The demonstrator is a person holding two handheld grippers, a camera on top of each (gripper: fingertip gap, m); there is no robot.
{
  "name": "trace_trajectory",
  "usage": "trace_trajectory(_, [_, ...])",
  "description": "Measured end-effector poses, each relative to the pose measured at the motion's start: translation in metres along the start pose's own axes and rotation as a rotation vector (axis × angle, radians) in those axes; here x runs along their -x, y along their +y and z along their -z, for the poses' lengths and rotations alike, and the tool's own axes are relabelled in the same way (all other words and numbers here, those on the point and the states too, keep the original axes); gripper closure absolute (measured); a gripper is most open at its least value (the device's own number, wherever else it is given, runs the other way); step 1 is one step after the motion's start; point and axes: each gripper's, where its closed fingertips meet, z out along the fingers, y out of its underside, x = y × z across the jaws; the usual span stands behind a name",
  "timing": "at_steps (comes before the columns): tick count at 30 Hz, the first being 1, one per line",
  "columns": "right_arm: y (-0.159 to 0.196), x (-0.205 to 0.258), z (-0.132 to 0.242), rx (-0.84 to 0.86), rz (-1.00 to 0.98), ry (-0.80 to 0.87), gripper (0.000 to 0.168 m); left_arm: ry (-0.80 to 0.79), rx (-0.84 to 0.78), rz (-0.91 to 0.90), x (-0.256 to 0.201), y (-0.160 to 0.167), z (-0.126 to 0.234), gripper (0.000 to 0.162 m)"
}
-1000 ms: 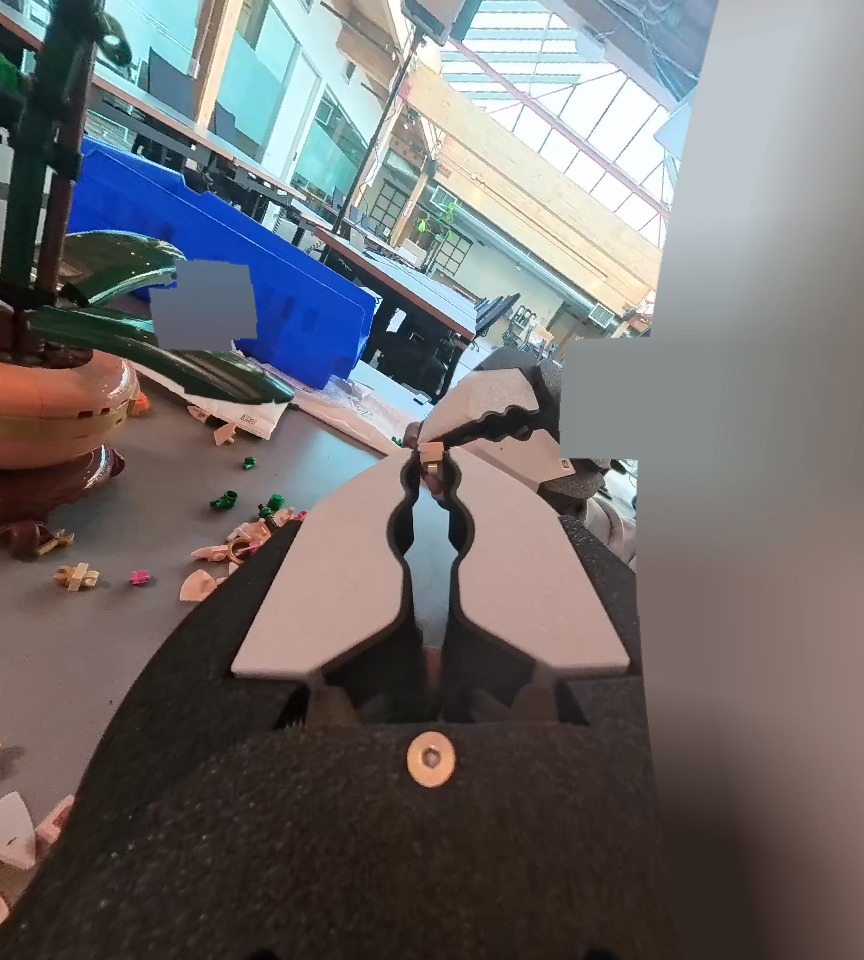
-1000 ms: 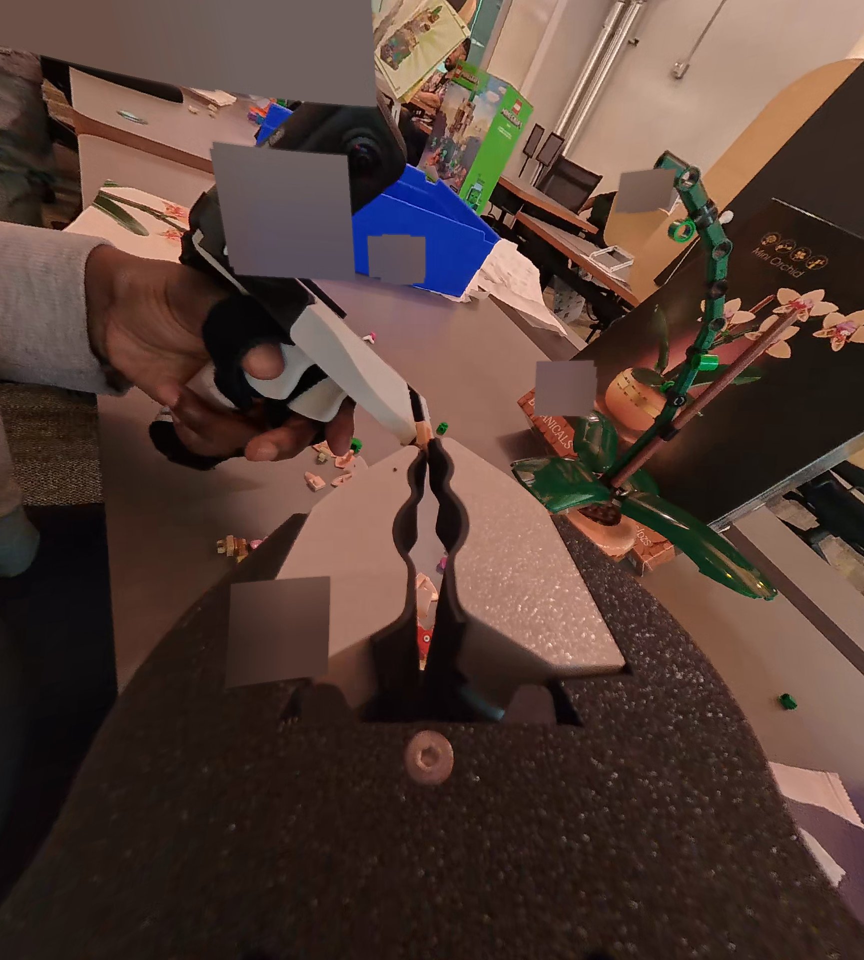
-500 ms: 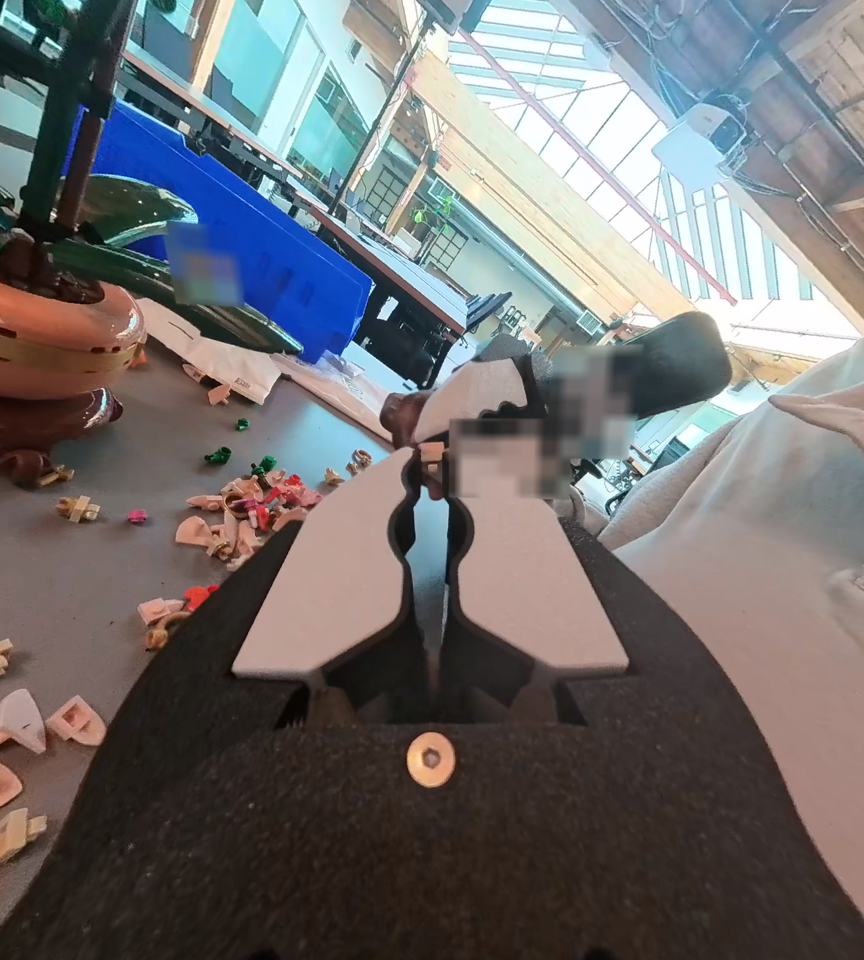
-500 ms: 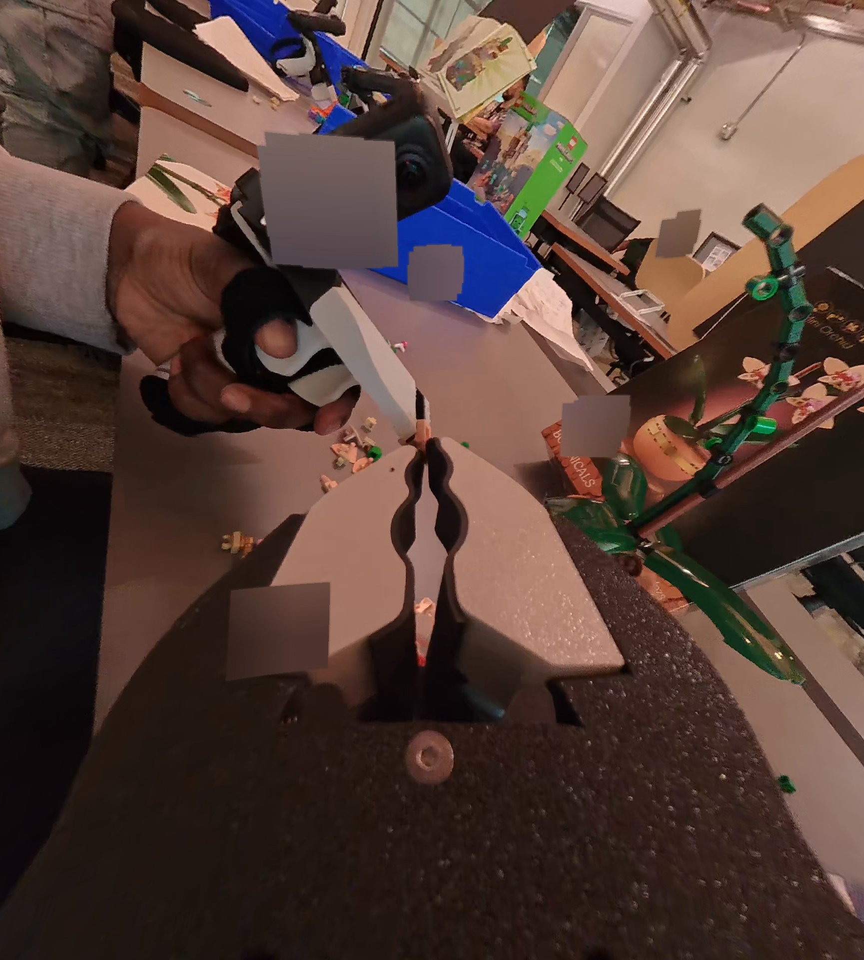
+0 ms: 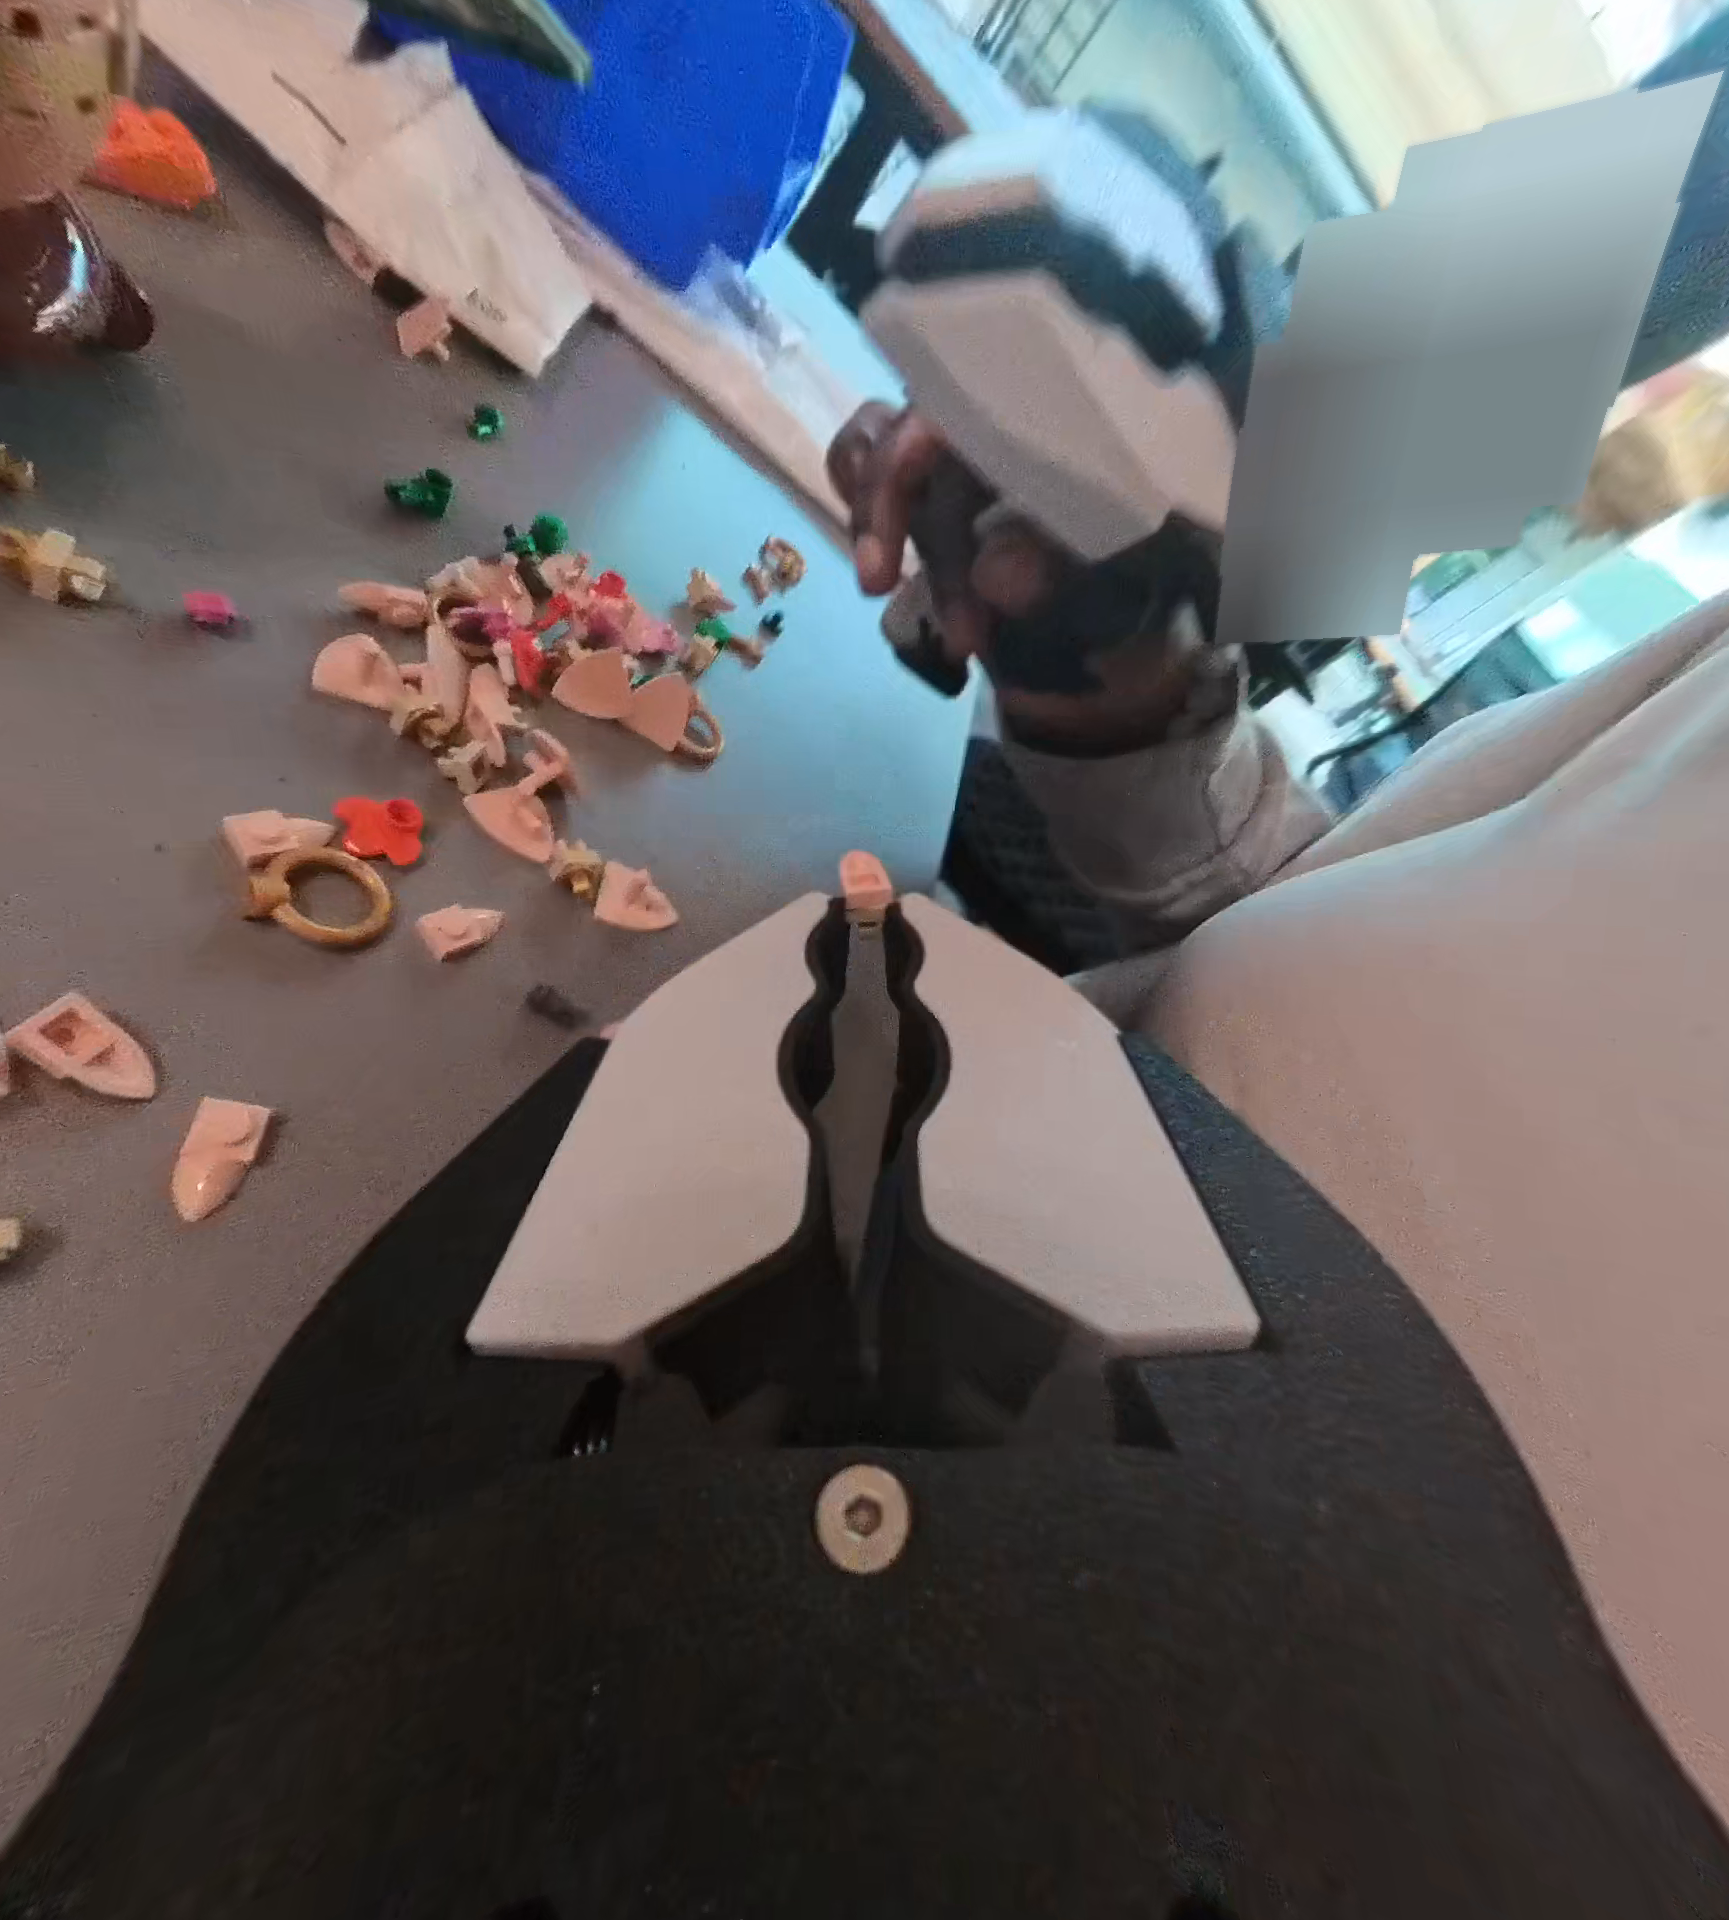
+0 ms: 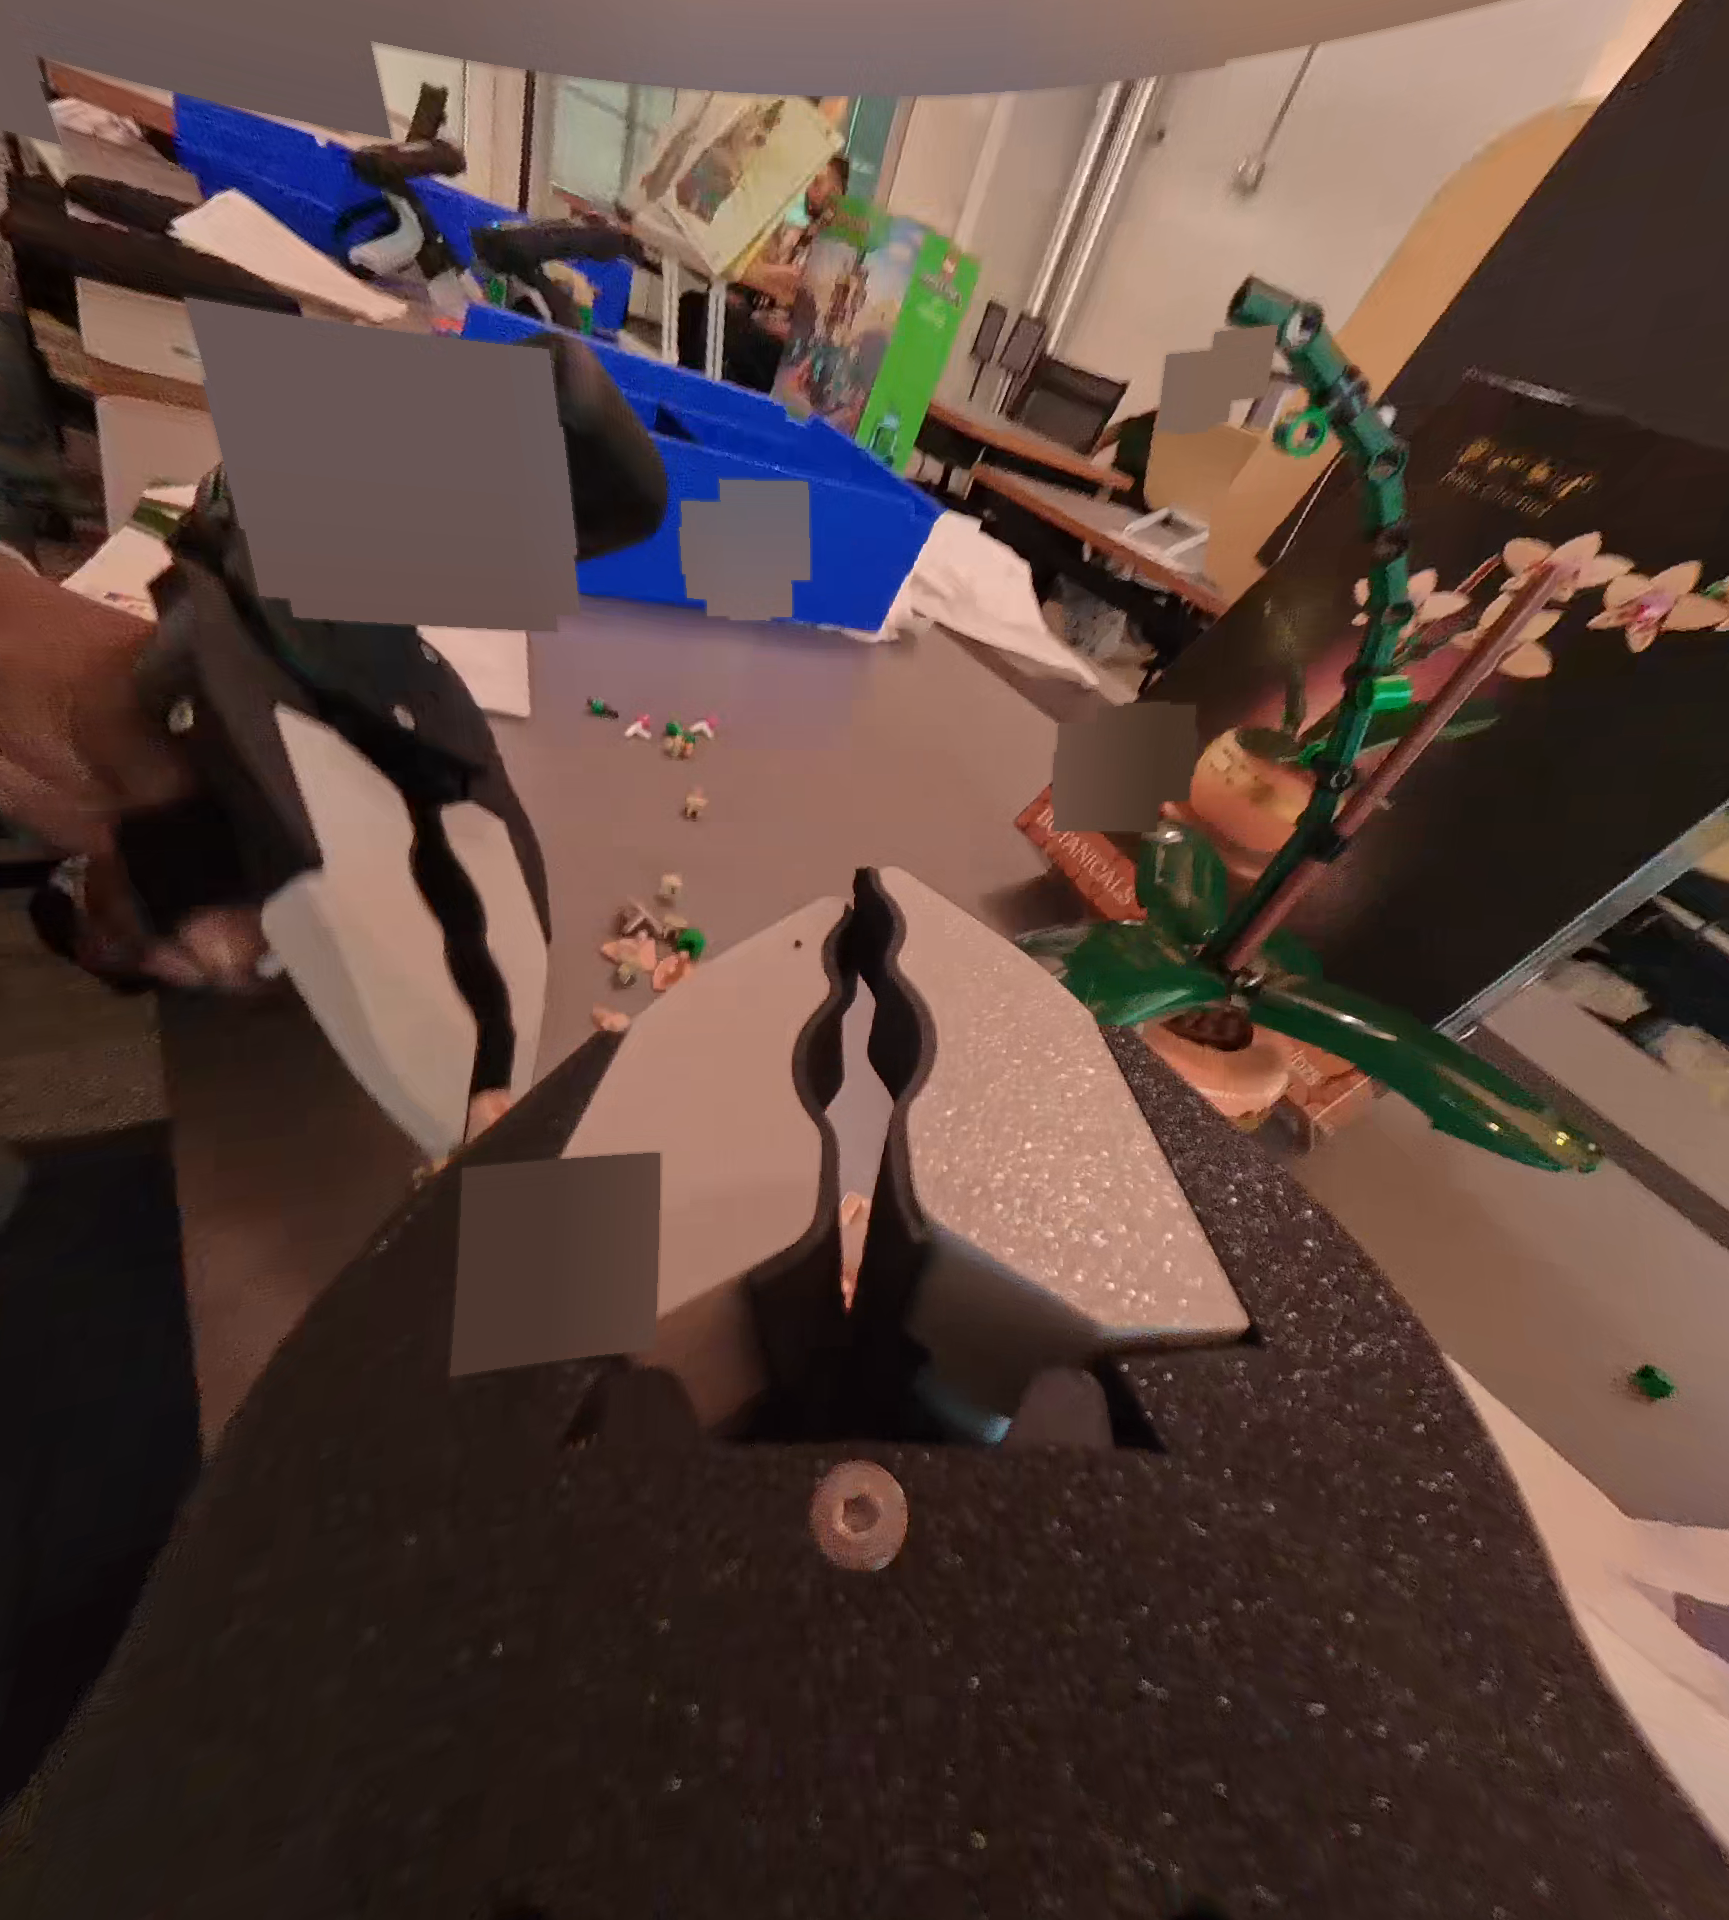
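My left gripper (image 5: 865, 916) is shut on a small pink brick piece (image 5: 865, 878) that sticks out past its tips, above the grey table (image 5: 164, 416). A pile of pink, red and green brick pieces (image 5: 527, 675) lies ahead to its left. My right gripper (image 6: 865, 896) is shut with nothing visible between its tips; it also shows in the left wrist view (image 5: 1036, 416), held by a hand, up and to the right. The left gripper also shows in the right wrist view (image 6: 403, 935), pointing down with the pink piece (image 6: 488, 1107) at its tip.
A brick orchid plant (image 6: 1244, 977) in a pink pot stands right of my right gripper, before a black box (image 6: 1587, 675). A blue bin (image 6: 839, 499) and white papers (image 5: 444, 208) lie behind. A gold ring (image 5: 320, 906) and loose petals (image 5: 216, 1153) lie on the left. Across from one pair of fingers to the other is roughly 9 cm.
The two grippers, tip to tip on the small piece before, have moved apart. My left gripper keeps the piece and has tilted down toward the table; my right has drawn away.
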Motion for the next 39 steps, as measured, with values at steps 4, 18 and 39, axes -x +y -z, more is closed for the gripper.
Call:
trace_trajectory(4, [0.027,0.03,-0.002,0.067,0.066,-0.109,0.168,0.0,-0.112,0.012,0.005,-0.034,0.025,0.156])
trace_trajectory(18, [0.014,0.054,-0.004,-0.087,0.261,-0.435,0.157,0.249,-0.095,0.23,-0.012,-0.032,0.023,0.156])
trace_trajectory(39, [0.024,0.056,-0.007,0.037,0.167,-0.374,0.167,0.107,-0.126,0.062,-0.005,-0.038,0.017,0.153])
